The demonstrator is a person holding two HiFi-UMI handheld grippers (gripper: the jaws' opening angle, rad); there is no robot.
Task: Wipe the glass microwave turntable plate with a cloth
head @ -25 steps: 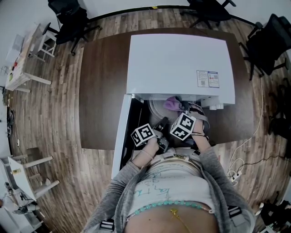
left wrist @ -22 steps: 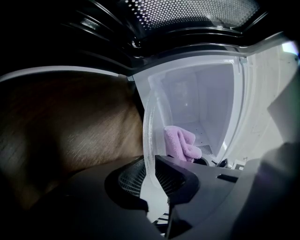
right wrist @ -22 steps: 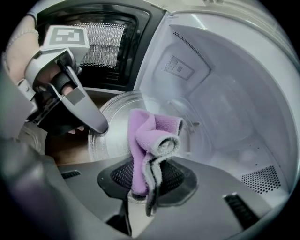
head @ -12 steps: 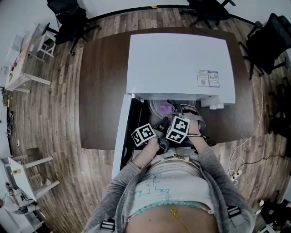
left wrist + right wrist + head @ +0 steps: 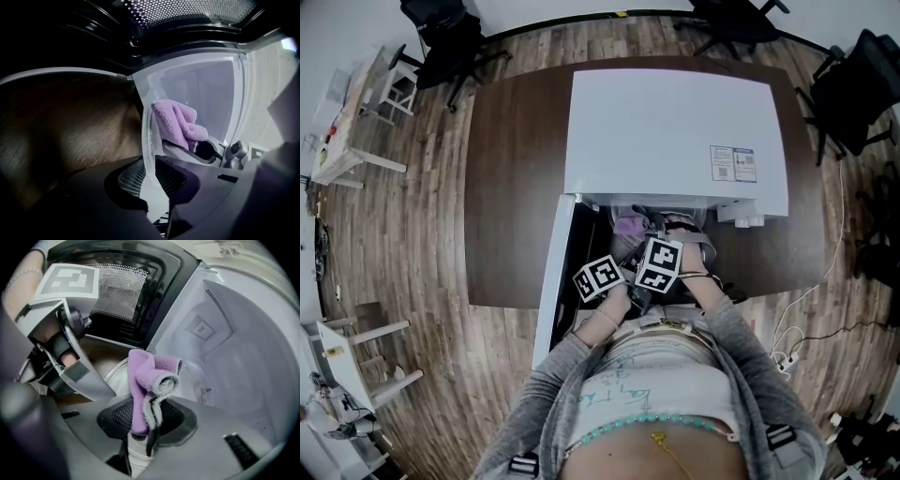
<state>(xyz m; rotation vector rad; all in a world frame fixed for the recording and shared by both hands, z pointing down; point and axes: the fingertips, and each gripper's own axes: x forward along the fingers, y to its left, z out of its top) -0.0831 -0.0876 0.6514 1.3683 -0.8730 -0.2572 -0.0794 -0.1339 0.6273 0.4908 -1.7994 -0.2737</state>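
Note:
The glass turntable plate (image 5: 146,136) stands on edge at the open mouth of the microwave (image 5: 675,131). My left gripper (image 5: 150,173) is shut on its rim. In the right gripper view the plate (image 5: 116,373) shows as a clear disc behind the cloth. A purple cloth (image 5: 143,385) is folded and bunched, and my right gripper (image 5: 143,425) is shut on it. The cloth (image 5: 176,122) lies against the plate's face. In the head view the cloth (image 5: 628,225) sits just inside the opening, above both marker cubes.
The microwave door (image 5: 548,272) hangs open to the left, its dark mesh window (image 5: 124,291) close behind the left gripper. The white cavity wall (image 5: 234,357) is at the right. The microwave stands on a brown table (image 5: 511,187). Office chairs (image 5: 441,42) stand beyond.
My right gripper has carried the purple cloth leftward across the plate, closer to the left gripper. The left gripper and the plate have stayed in place.

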